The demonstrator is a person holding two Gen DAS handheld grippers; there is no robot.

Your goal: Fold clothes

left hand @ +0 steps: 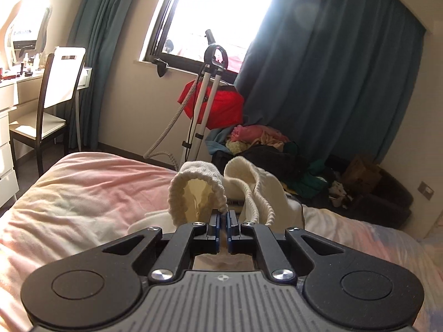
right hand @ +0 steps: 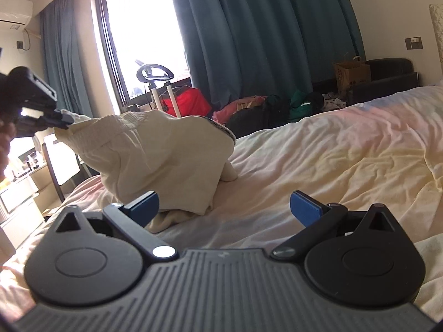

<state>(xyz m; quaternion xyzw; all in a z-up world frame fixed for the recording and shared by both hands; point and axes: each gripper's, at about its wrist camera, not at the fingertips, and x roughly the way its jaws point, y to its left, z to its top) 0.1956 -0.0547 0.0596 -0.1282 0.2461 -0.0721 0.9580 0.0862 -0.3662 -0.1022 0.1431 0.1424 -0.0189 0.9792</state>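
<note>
A cream knit garment (right hand: 155, 152) lies on the bed, one end lifted into the air. My left gripper (left hand: 223, 218) is shut on its ribbed edge (left hand: 193, 193) and holds it above the bed; it also shows in the right wrist view (right hand: 62, 121) at the far left, pinching the cloth. My right gripper (right hand: 224, 206) is open and empty, low over the bed just in front of the garment's lower end.
The bed has a rumpled pink and pale yellow sheet (right hand: 332, 152). Beyond it stand a garment steamer (left hand: 205, 96), a red cloth (left hand: 221, 105), a pile of clothes (left hand: 265, 144), teal curtains (left hand: 332, 69), a chair (left hand: 52, 105) and a desk (left hand: 13, 96).
</note>
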